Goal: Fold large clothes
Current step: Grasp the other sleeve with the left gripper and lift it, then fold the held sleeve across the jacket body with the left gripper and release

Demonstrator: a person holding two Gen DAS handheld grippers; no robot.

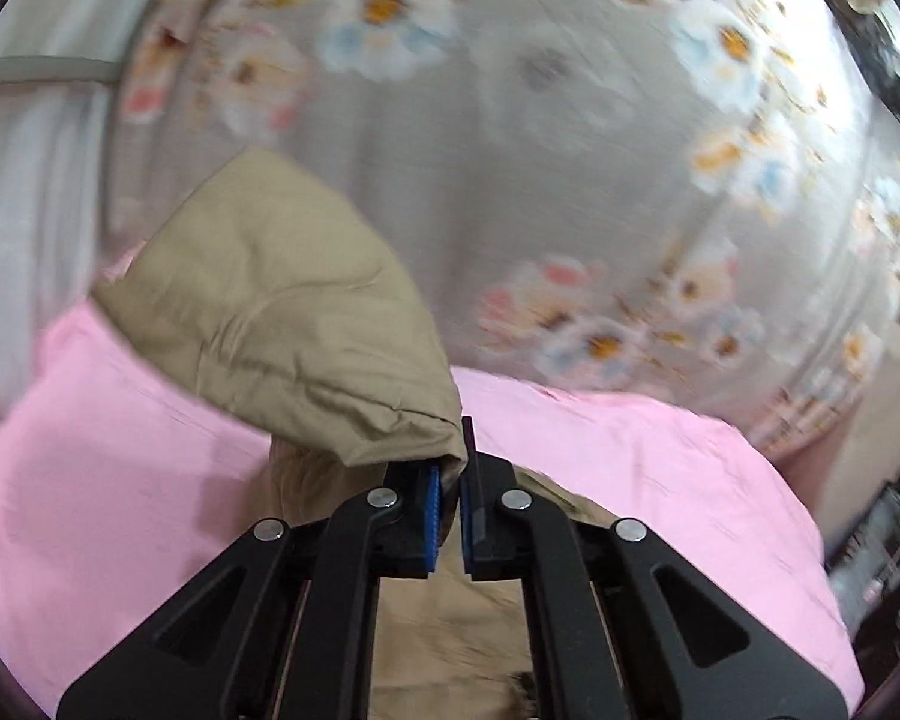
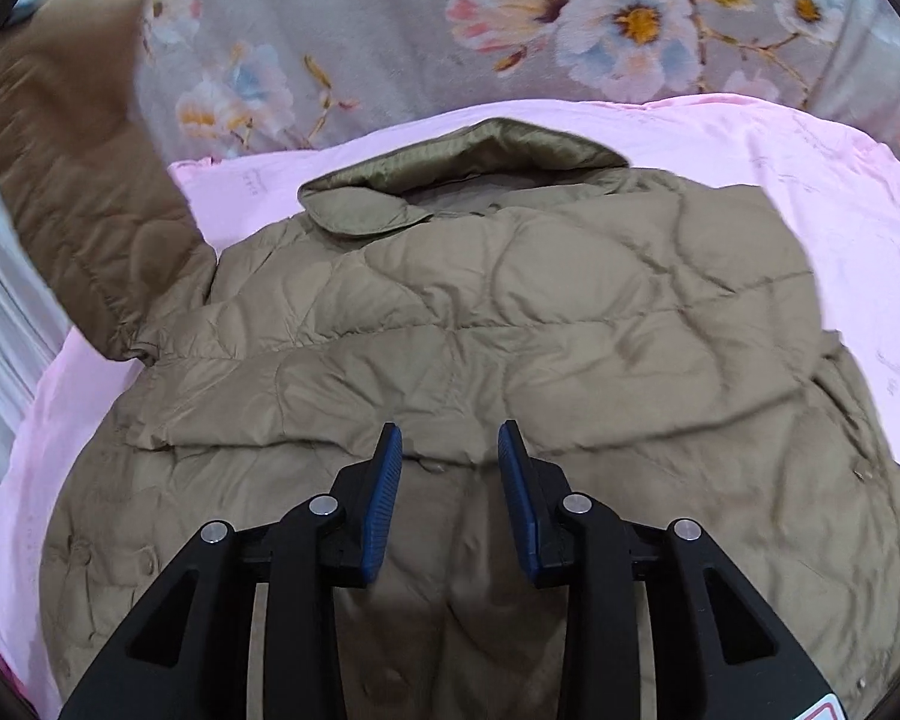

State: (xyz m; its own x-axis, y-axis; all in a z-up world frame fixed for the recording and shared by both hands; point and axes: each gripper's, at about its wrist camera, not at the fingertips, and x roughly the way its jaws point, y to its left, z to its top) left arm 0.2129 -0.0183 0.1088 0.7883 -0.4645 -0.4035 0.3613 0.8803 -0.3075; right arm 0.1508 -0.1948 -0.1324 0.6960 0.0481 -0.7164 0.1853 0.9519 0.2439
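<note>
A tan quilted jacket [image 2: 510, 312] lies spread on a pink sheet [image 2: 810, 180], collar [image 2: 450, 162] at the far side. Its left sleeve [image 2: 78, 180] is lifted off the sheet and stands up at the left. In the left wrist view my left gripper [image 1: 450, 468] is shut on the cuff end of that sleeve [image 1: 270, 312], which bulges up and to the left of the pads. My right gripper [image 2: 450, 450] hovers over the jacket's front near the button line, blue pads apart, with no fabric pinched between them.
A grey blanket with a flower print [image 2: 390, 30] covers the bed beyond the pink sheet [image 1: 630, 468]. White fabric [image 1: 30, 180] hangs at the left edge. Dark clutter [image 1: 894, 540] stands past the bed's right side.
</note>
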